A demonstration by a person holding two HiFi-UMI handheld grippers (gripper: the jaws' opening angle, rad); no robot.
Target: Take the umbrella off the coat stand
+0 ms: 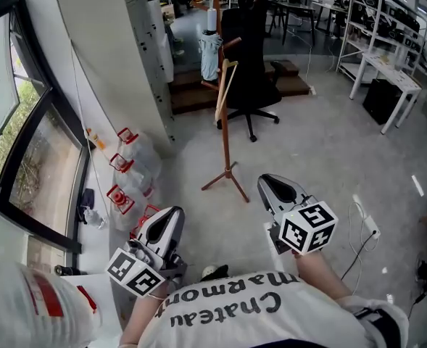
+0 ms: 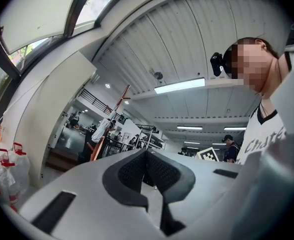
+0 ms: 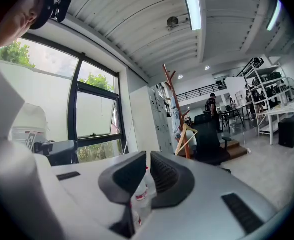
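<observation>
A wooden coat stand point(image 1: 225, 133) rises from the grey floor ahead of me. A folded pale blue umbrella point(image 1: 210, 51) hangs near its top, and a wooden hanger point(image 1: 227, 85) hangs just below. Both grippers are well short of the stand, low in the head view. My left gripper point(image 1: 172, 212) is shut and holds nothing. My right gripper point(image 1: 268, 179) is shut and empty too. In the left gripper view the stand point(image 2: 120, 103) and umbrella point(image 2: 101, 129) are far off, above the jaws point(image 2: 147, 153). In the right gripper view the stand point(image 3: 172, 104) and hanger point(image 3: 186, 136) are beyond the jaws point(image 3: 147, 156).
A black office chair point(image 1: 250, 64) is right behind the stand. Several large water bottles with red handles point(image 1: 130, 167) line the wall at left, below a big window point(image 1: 25, 143). White shelving point(image 1: 383, 71) is at far right. A cable with a power strip point(image 1: 369, 227) lies on the floor.
</observation>
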